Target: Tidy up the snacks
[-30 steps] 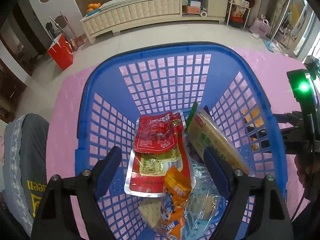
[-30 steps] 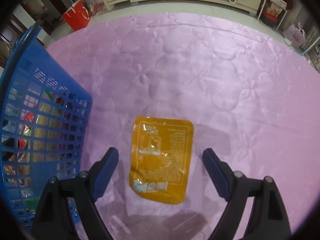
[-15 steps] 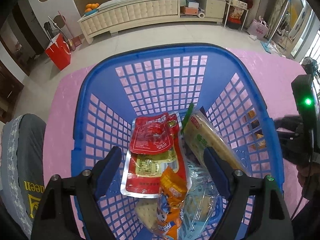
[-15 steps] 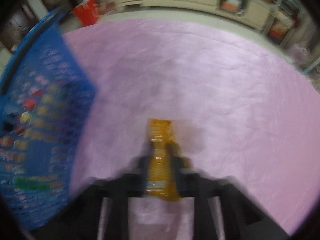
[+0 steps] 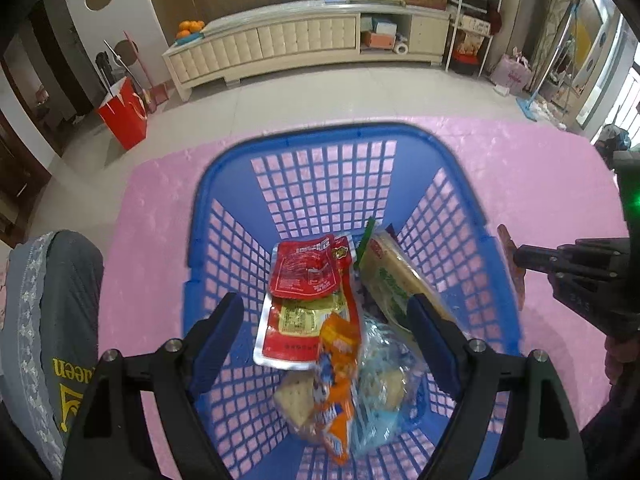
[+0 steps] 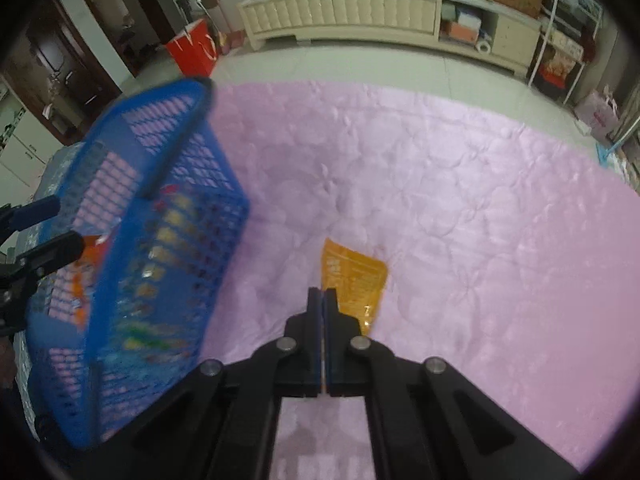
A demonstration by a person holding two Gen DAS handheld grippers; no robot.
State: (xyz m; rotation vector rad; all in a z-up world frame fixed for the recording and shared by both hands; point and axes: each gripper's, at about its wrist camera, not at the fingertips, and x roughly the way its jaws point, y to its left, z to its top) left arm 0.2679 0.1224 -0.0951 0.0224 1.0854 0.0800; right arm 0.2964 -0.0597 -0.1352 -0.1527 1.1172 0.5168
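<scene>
One basket: blue plastic basket (image 5: 328, 184) sits on the pink quilted mat (image 6: 460, 200) — lattice walls, open top, already part-filled.
One mat: the pink quilt covers the whole work surface; apart from the one pouch, the stretch of it in the right wrist view is bare.
Two grippers: left gripper (image 5: 326, 332) hangs over the basket mouth with its jaws spread wide and nothing between them; right gripper (image 6: 322, 300) has its jaws pressed together on the near edge of the orange pouch (image 6: 354, 278).
Change: a second ago the pouch lay flat on the mat between the right gripper's spread fingers; now it is pinched and its far end stands up off the quilt. The basket has also swung closer in the right wrist view, motion-blurred.
Meaning: the pick looks done — I judge the carry to the basket is under way, with the drop-in left to do.
Snacks in basket, about six: one long cracker pack (image 5: 394, 280) leaning on the right wall; one large red-and-silver pouch (image 5: 304, 328); one small red pouch (image 5: 304, 270) on top of it; one orange snack packet (image 5: 338, 364); one clear bluish bag (image 5: 384, 368); one pale cracker (image 5: 294, 400) at the bottom. Count uncertain where they overlap.
Snacks outside basket: one, the orange pouch, just right of the basket wall.
</scene>
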